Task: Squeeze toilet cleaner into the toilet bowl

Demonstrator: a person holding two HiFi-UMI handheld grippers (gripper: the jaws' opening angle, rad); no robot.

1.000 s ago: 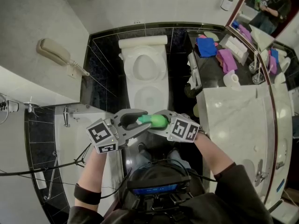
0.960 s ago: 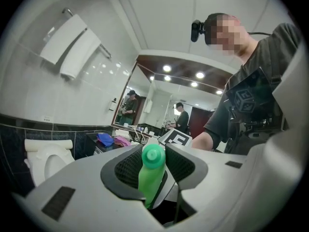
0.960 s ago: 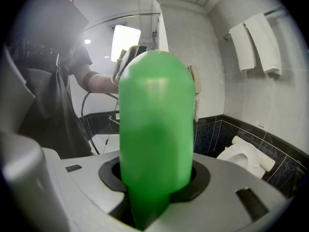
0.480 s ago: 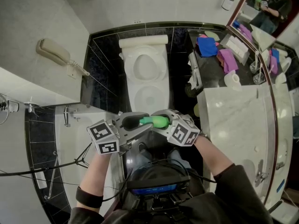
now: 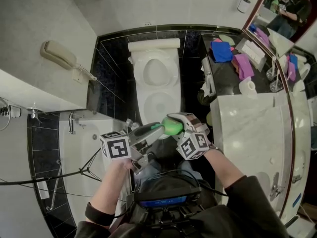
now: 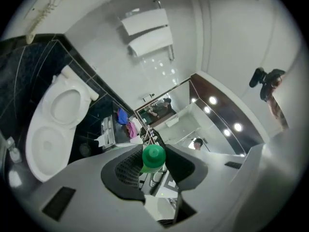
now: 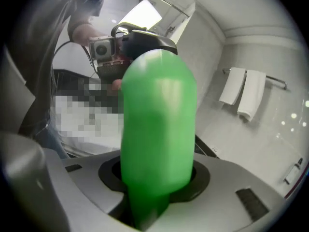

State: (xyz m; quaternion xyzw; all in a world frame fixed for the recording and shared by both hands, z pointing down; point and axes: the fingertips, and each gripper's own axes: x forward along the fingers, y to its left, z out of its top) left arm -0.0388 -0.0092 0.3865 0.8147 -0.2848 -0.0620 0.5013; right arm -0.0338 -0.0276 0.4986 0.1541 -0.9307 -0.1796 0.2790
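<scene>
The green toilet cleaner bottle (image 5: 171,126) hangs in the air just in front of the white toilet (image 5: 157,78), whose lid stands up and whose bowl (image 5: 159,104) is uncovered. My right gripper (image 5: 178,124) is shut on the bottle's body, which fills the right gripper view as a green column (image 7: 157,139). My left gripper (image 5: 154,129) comes in from the left and is shut on the bottle's green cap (image 6: 154,157), which sits between its dark pads. The toilet (image 6: 53,124) lies to the left in the left gripper view.
A wall phone (image 5: 62,56) hangs at the left and a bathtub rim (image 5: 79,148) runs below it. At the right, a marble counter (image 5: 247,128) and a dark shelf carry a blue cloth (image 5: 221,50), a purple cloth (image 5: 242,64) and a paper roll (image 5: 246,86). Towels (image 7: 244,98) hang on the wall.
Both grippers have turned with the bottle held between them. The left gripper's marker cube has swung to the right and the right one's has dropped lower. The bottle has shifted slightly towards the toilet.
</scene>
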